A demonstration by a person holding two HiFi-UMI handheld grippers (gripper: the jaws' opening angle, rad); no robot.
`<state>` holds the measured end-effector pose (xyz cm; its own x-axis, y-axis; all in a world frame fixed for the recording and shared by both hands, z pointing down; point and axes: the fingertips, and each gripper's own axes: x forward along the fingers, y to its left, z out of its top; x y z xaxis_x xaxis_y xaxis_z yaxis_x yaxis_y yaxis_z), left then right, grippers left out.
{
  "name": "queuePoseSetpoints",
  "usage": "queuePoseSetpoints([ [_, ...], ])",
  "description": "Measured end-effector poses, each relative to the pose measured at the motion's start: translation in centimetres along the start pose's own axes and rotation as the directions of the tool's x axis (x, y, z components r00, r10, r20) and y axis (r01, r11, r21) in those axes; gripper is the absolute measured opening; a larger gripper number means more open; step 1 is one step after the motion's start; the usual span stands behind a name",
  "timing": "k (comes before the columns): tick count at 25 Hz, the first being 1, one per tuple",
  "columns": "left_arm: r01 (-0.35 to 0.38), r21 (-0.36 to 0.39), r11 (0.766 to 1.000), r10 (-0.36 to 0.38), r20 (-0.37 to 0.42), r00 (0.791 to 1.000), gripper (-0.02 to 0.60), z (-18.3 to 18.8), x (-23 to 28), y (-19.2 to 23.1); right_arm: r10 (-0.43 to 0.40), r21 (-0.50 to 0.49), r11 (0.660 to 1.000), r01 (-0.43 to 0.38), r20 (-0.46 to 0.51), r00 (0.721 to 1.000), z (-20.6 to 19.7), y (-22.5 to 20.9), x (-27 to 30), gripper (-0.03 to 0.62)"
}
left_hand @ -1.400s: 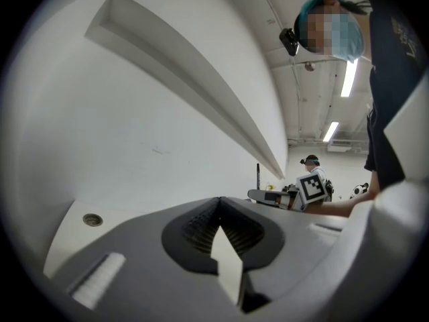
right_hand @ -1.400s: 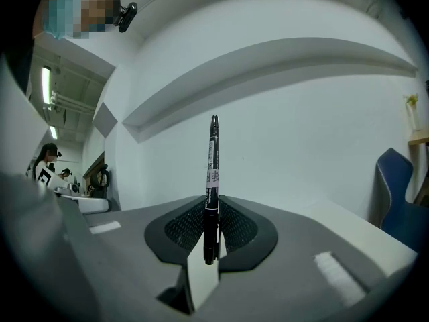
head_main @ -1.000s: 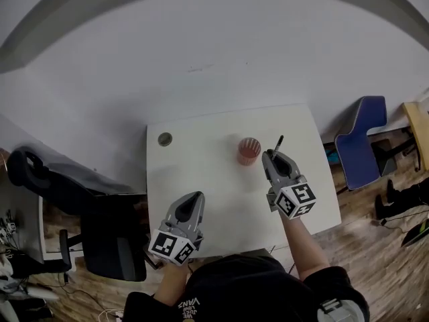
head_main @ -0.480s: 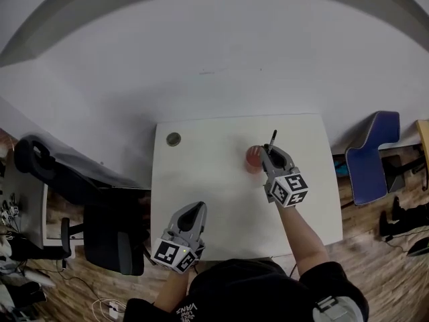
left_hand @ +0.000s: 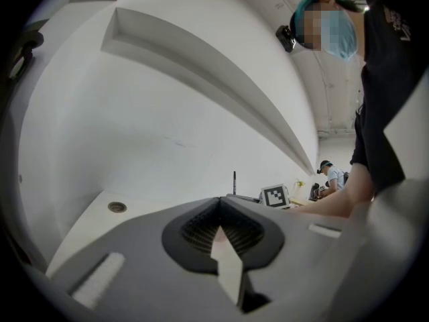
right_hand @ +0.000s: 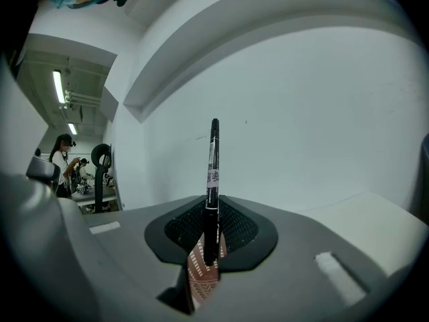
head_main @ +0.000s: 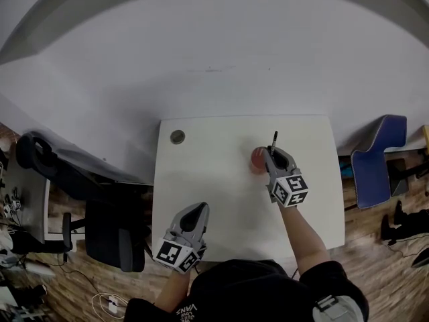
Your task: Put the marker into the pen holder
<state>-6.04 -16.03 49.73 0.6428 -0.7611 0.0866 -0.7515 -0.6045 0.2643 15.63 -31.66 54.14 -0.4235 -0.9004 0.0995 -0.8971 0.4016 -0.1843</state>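
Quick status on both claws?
Left claw: closed, empty.
Right claw: closed on the marker, held upright.

Shifted right gripper [head_main: 272,153], clamped on marker [head_main: 274,139], left: from just right of pen holder [head_main: 257,159] to overlapping its right edge. Straightened marker from tilted to nearly upright.

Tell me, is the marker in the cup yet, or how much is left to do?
Nearly there. Done: the marker is off the table, pinched upright in the right tool. In hand: that tool holds it just over the reddish pen holder. To do: lower it in and let go. The left tool sits shut and empty near the table's front edge.
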Motion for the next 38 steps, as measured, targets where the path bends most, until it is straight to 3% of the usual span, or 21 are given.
queuePoseSetpoints([
  [21, -0.013, 0.010, 1.000, 0.013, -0.032, 0.999, 0.049, 0.0, 0.7, 0.4, -0.004, -0.031, 1.000, 0.002, -0.065, 0.998, -2.1, -0.6, -0.2, 0.048],
  [38, 0.061, -0.003, 0.998, -0.061, -0.018, 0.998, 0.049, -0.7, 2.0, -0.7, 0.001, -0.041, 0.999, -0.005, -0.093, 0.996, -1.9, 0.5, -3.4, 0.048],
])
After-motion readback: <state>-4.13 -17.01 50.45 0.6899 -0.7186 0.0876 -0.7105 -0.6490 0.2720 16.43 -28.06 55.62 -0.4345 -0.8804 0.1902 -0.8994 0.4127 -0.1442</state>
